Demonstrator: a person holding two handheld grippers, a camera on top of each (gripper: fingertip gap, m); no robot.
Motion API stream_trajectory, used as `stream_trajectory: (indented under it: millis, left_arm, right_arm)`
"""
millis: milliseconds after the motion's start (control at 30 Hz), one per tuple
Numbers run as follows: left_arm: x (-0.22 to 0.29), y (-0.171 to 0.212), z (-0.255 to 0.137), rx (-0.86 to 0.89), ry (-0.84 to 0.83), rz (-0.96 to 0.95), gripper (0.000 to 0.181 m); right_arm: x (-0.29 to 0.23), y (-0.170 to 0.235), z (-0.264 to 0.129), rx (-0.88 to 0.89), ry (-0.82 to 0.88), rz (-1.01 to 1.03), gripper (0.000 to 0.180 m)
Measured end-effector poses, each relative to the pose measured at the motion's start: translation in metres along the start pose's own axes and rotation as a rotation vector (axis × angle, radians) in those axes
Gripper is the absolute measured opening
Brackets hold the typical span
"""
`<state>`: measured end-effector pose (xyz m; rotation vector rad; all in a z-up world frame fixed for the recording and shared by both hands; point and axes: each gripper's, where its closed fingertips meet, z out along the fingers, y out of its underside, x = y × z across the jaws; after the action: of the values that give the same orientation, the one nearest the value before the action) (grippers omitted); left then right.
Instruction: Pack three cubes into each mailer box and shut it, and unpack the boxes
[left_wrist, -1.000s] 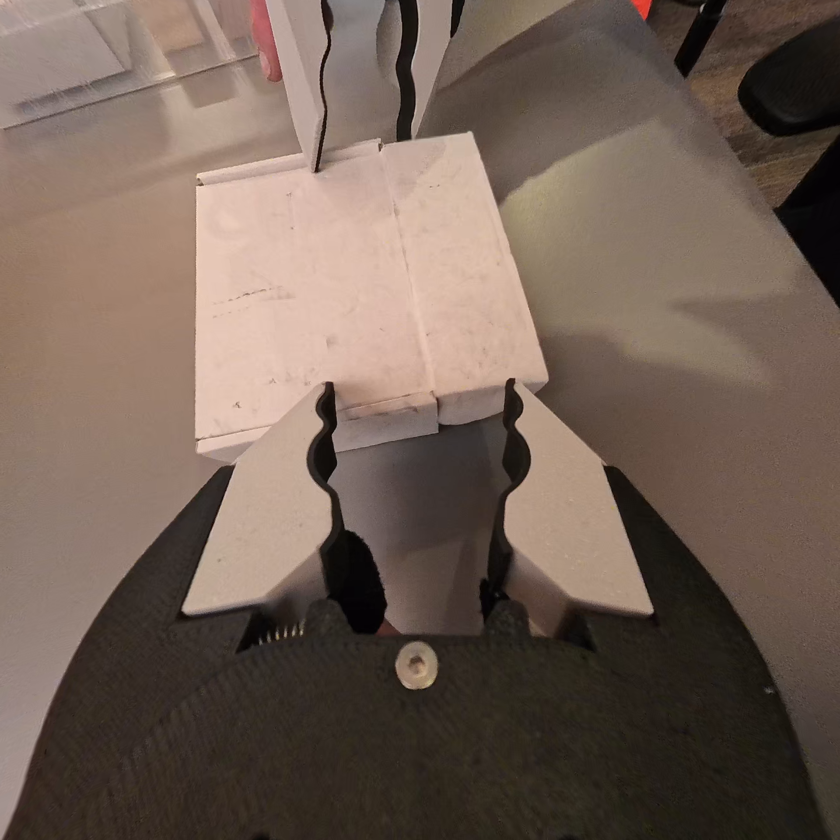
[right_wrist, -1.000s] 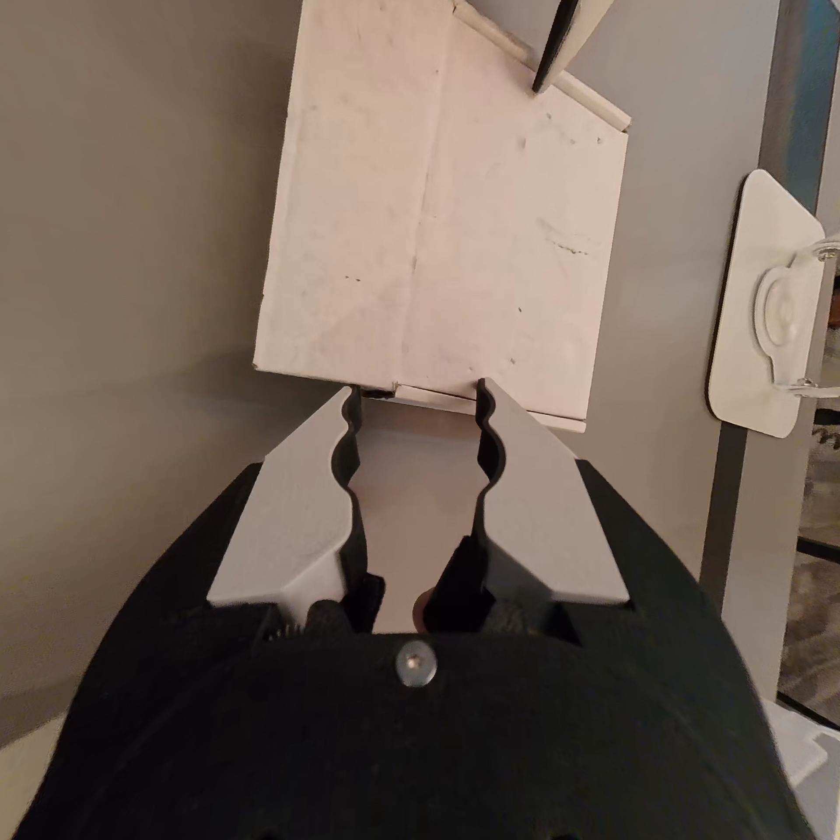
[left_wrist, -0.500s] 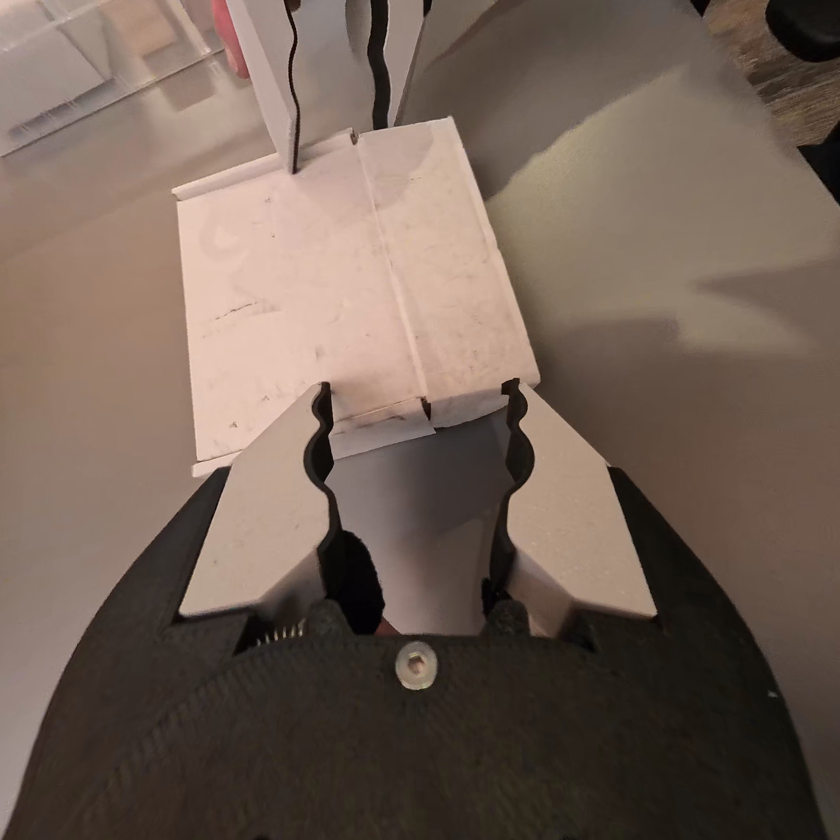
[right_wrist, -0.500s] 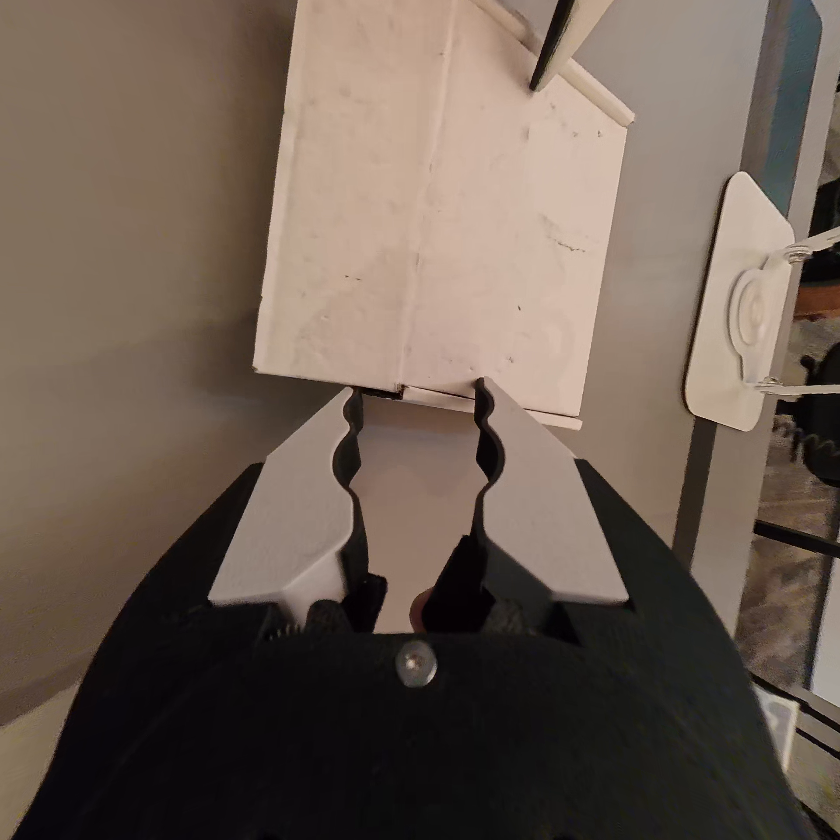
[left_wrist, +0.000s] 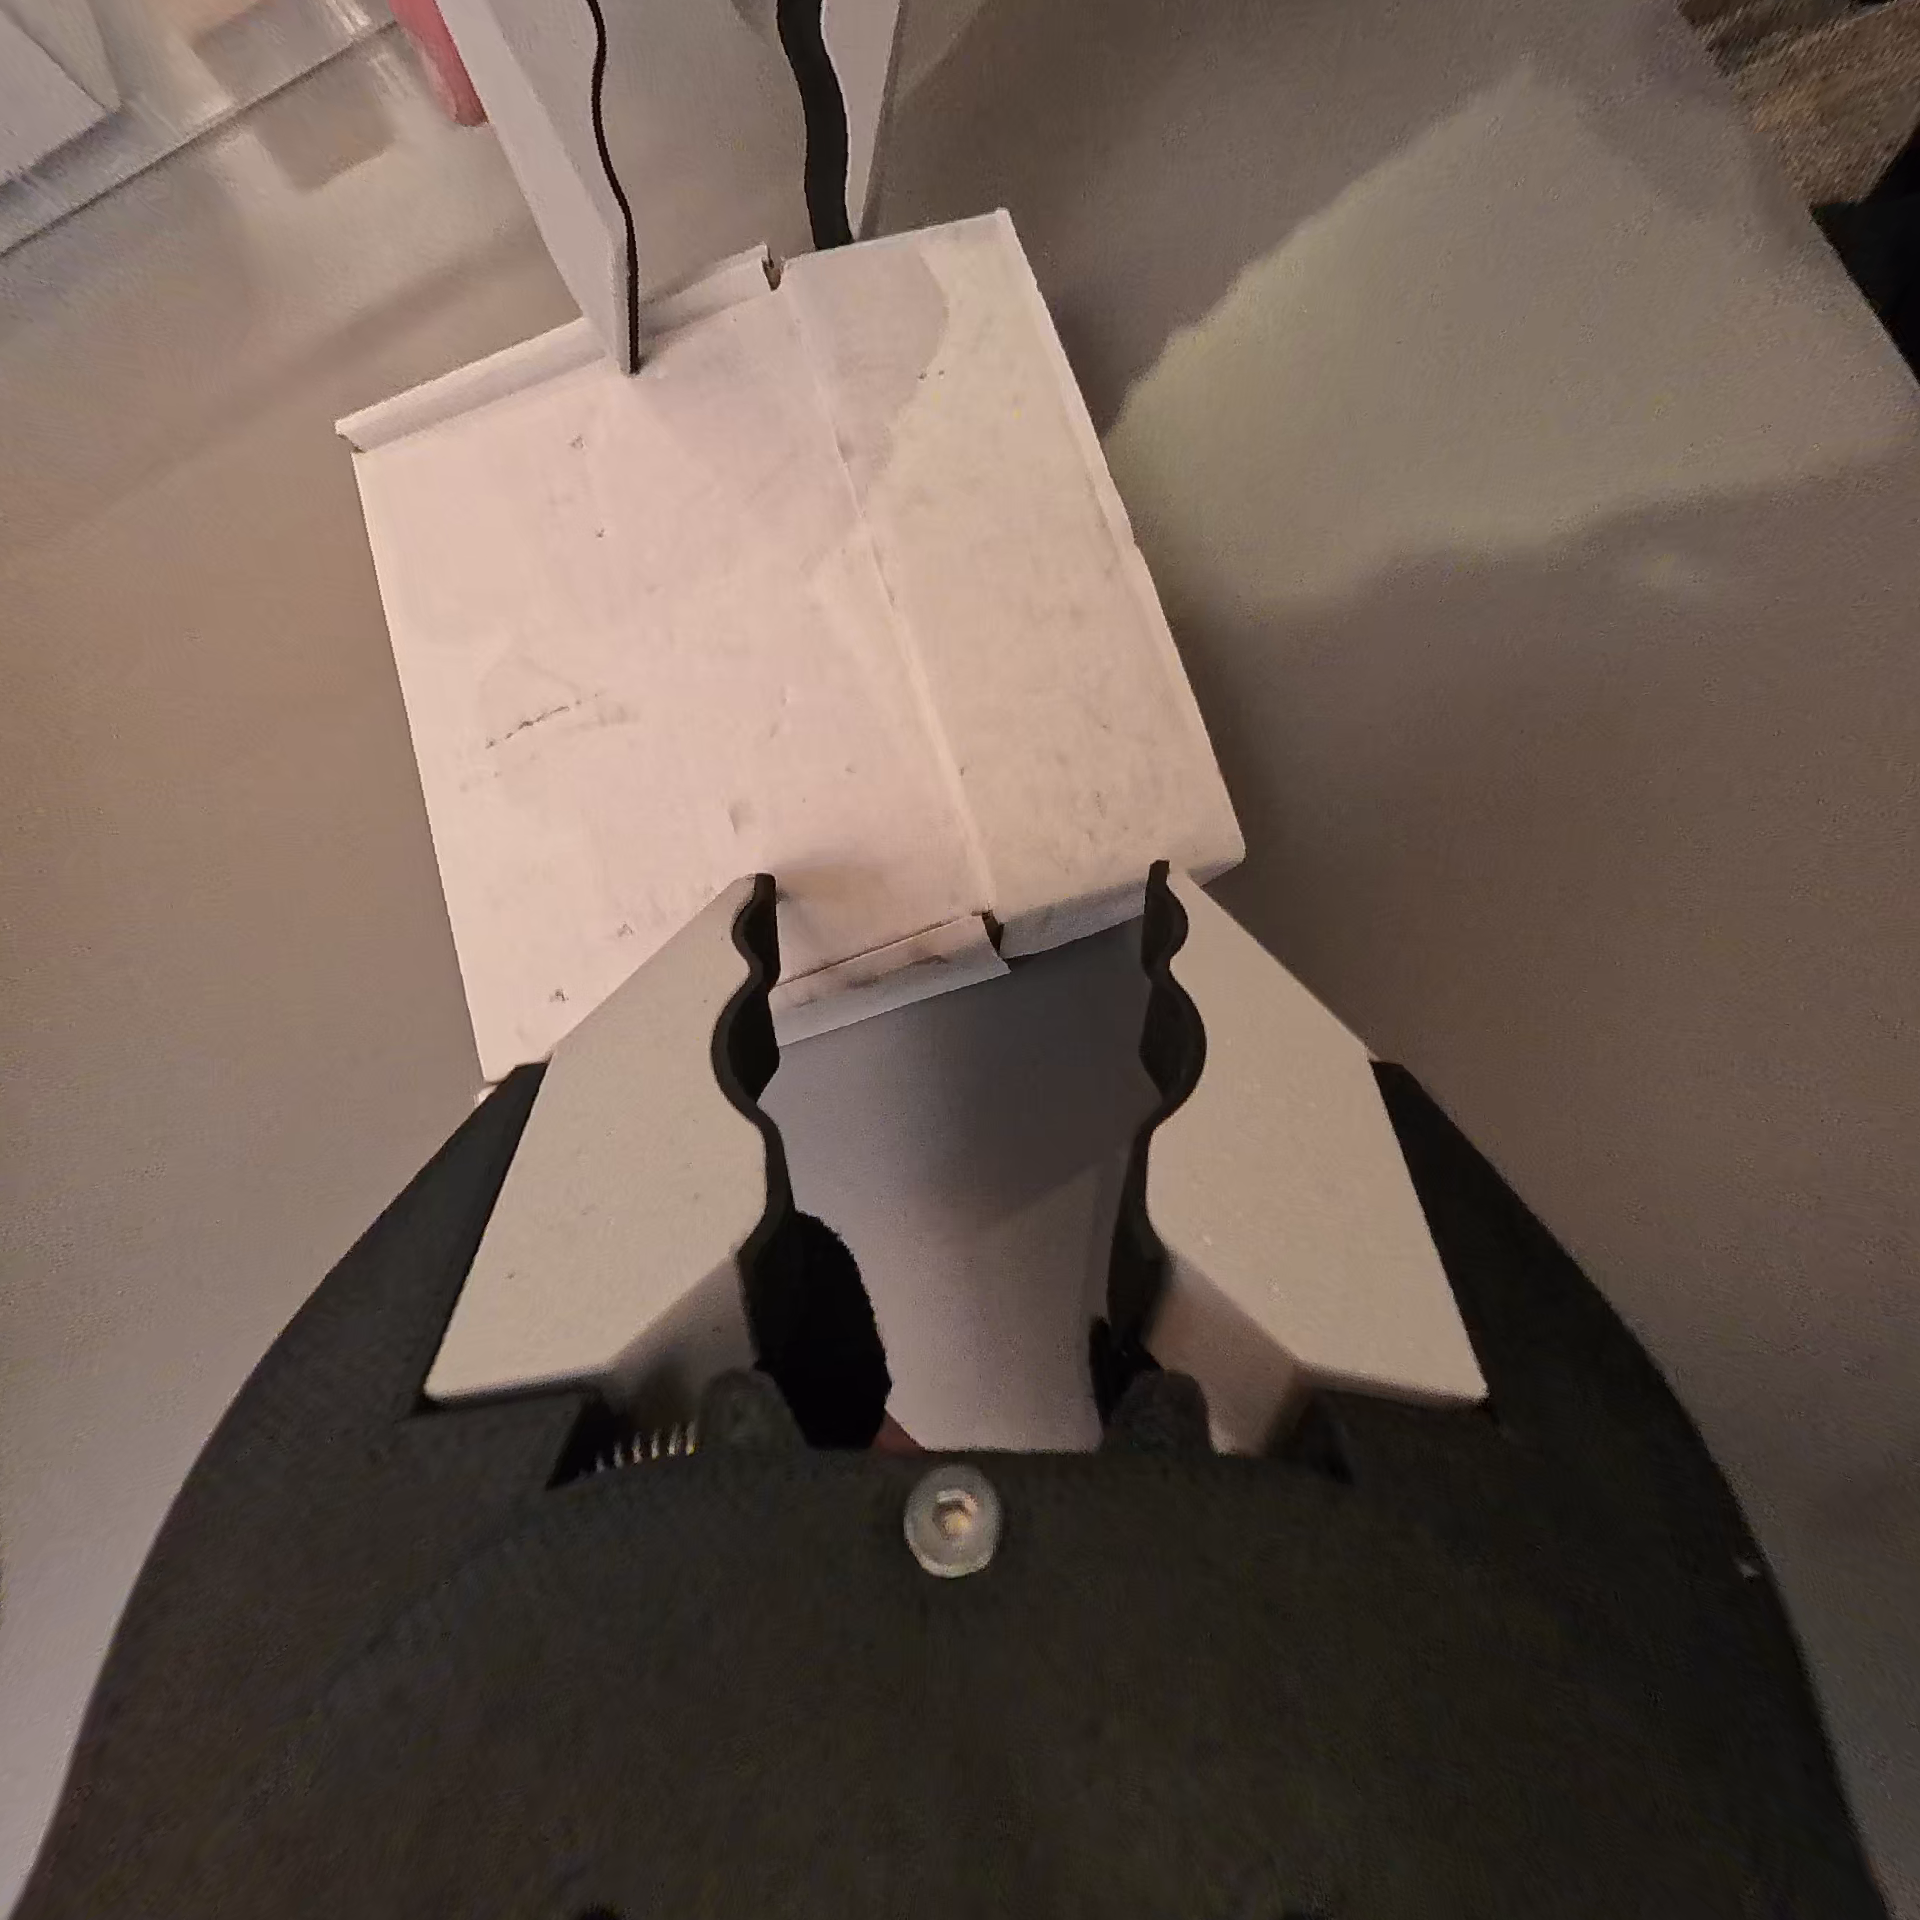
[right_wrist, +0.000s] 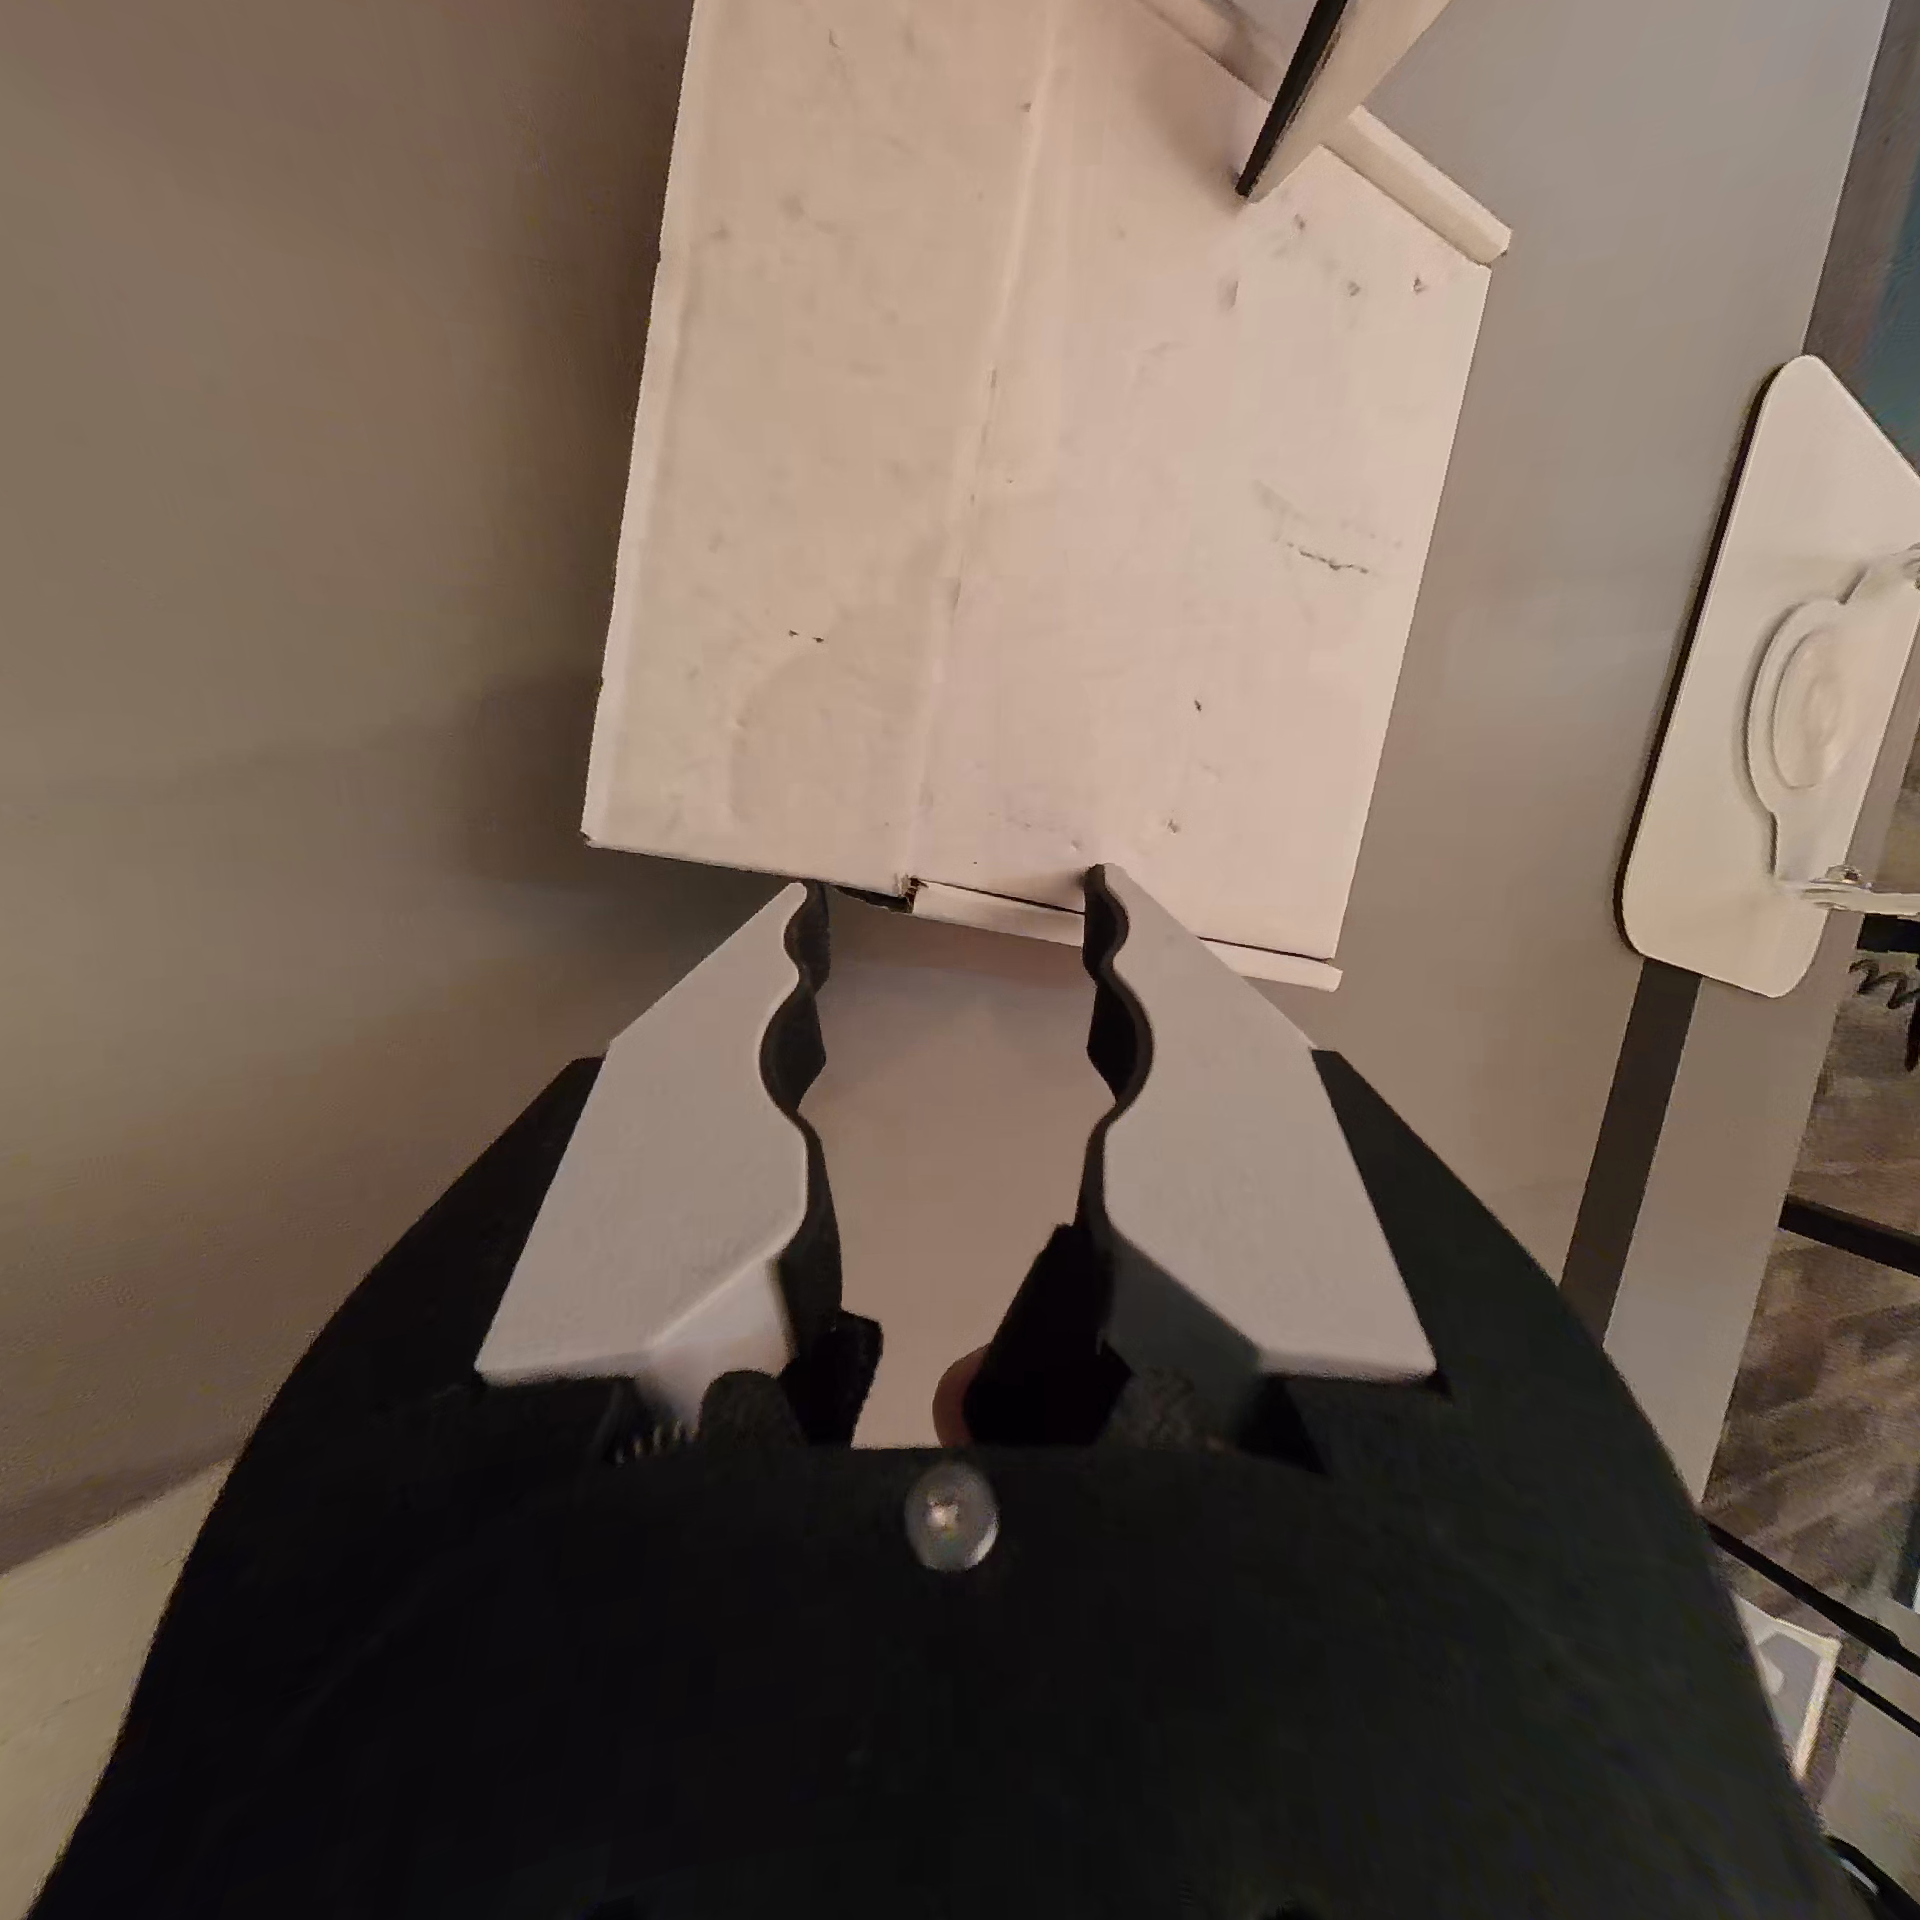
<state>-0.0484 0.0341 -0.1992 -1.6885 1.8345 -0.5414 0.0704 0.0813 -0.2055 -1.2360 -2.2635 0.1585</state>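
A shut white mailer box (left_wrist: 727, 644) lies flat on the grey table (left_wrist: 1455, 831). My left gripper (left_wrist: 961, 878) is open and empty, its fingertips at the box's near end, on either side of the end flap. My right gripper (right_wrist: 954, 883) is open and empty at the opposite end of the same box (right_wrist: 1018, 520). The right gripper also shows in the left wrist view (left_wrist: 727, 301), at the far end of the box. One of the left gripper's fingers (right_wrist: 1340, 94) shows at the top of the right wrist view. No cubes are in view.
The table's edge (right_wrist: 1621, 1143) runs down the right of the right wrist view, with floor beyond. A white plate with a clear hook (right_wrist: 1787, 665) is fixed there. A clear panel (left_wrist: 156, 135) and a pink object (left_wrist: 457, 62) are at the far left.
Both grippers stay open at the two ends of the box. Both views have shifted slightly, and the box looks a little more turned in the left wrist view.
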Motion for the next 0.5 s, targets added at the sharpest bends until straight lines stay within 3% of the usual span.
stream_trajectory:
  millis: [367, 500]
  left_arm:
    - [0.0052, -0.0022, 0.0031, -0.149, -0.019, 0.092, 0.065]
    - [0.0048, -0.0029, 0.0028, -0.105, 0.001, 0.058, 0.064]
  right_arm:
    - [0.0022, 0.0029, 0.0016, -0.138, 0.066, -0.118, 0.046]
    - [0.0030, 0.0032, 0.0025, -0.110, 0.065, -0.113, 0.046]
